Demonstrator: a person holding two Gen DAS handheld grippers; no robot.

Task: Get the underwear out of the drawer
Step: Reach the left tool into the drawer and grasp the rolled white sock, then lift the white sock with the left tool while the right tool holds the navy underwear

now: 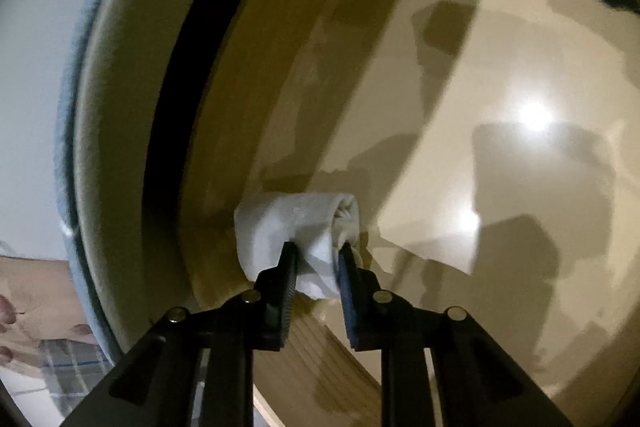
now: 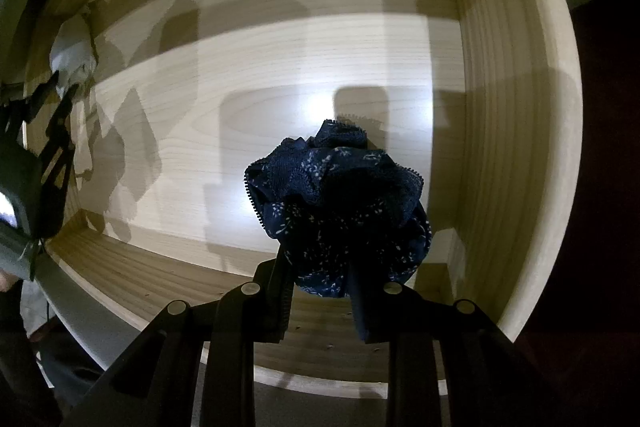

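Left gripper (image 1: 316, 253): my fingers are clamping a rolled white underwear (image 1: 288, 231) against the wooden drawer (image 2: 520, 147) wall at 9 o'clock. Right gripper (image 2: 320, 267): fingers are pinching bunched navy lace-trimmed underwear (image 2: 340, 203) over the drawer floor, 6 o'clock.

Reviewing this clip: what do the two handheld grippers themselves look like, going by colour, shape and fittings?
Both look alike: the left gripper and right gripper are matte black, with two flat fingers ribbed on their inner faces, carried on slotted linkage arms joined by round silver pivot pins. No sleeves are identifiable.
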